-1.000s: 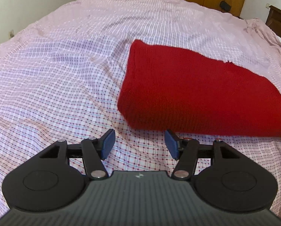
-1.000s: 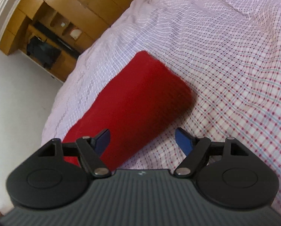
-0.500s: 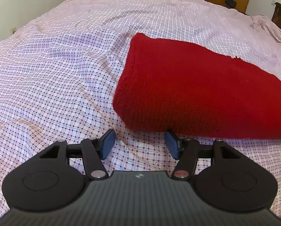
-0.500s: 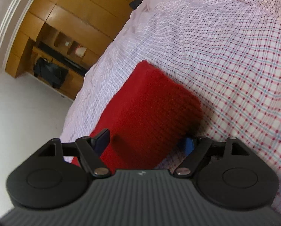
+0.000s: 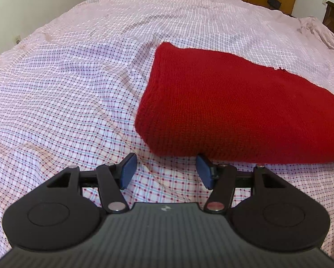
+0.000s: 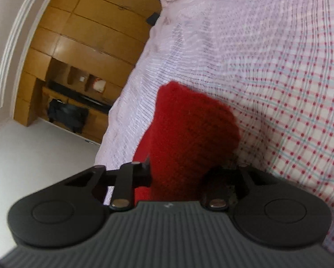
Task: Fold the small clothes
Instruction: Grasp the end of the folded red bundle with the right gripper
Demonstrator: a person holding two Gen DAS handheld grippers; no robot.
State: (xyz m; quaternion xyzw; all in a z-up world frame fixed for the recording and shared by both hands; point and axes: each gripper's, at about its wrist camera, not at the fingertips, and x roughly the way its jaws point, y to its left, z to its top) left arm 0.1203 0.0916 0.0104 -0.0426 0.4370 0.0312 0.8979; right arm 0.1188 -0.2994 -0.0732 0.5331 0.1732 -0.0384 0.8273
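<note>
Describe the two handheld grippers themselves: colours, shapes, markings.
The left gripper and the right gripper look alike: a dark grey ribbed body with a small pale logo at its front edge, flanked by two black rounded housings with a circular disc outline on each. Black link arms pivot on silver rivets. The left gripper's fingers carry blue pads. No cables, hands or sleeves show.

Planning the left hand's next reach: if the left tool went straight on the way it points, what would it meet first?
Probably the near edge of the red knitted garment, just beyond the left tool, whose fingers stand open and empty over the checked bedsheet; depth is uncertain.
</note>
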